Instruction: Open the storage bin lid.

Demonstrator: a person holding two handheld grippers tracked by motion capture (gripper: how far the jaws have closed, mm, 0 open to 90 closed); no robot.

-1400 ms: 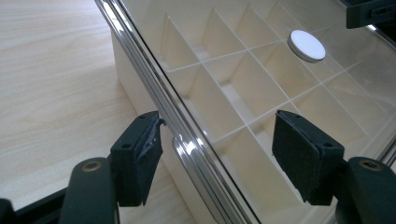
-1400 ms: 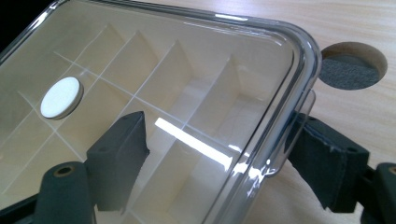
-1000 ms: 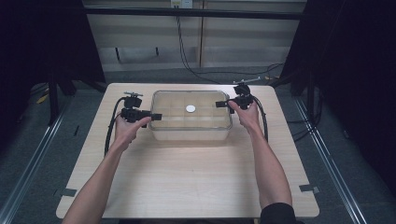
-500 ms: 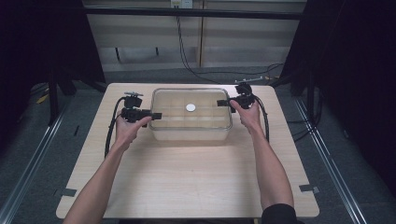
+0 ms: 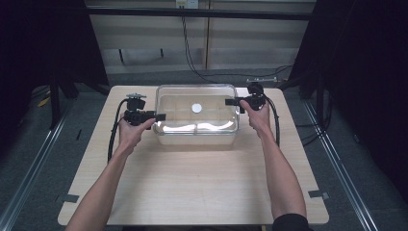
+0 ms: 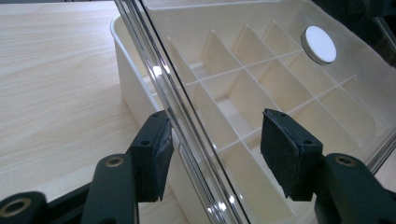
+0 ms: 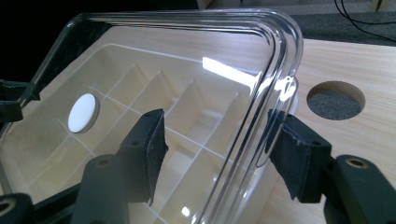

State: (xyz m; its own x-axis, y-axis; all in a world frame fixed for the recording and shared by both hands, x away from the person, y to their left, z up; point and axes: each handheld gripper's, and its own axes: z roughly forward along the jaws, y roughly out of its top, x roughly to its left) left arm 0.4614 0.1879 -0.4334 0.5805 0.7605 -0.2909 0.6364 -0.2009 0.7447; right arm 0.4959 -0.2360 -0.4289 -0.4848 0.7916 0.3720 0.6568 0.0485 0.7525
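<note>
Compartments of lidded box [image 5: 197,126] all empty

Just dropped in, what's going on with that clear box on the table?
A person holds a gripper at each end of the divided box. The jaws of the left gripper and the right gripper have just been closing around the rim of its clear lid, one pad on each side, not yet clamped.
</note>
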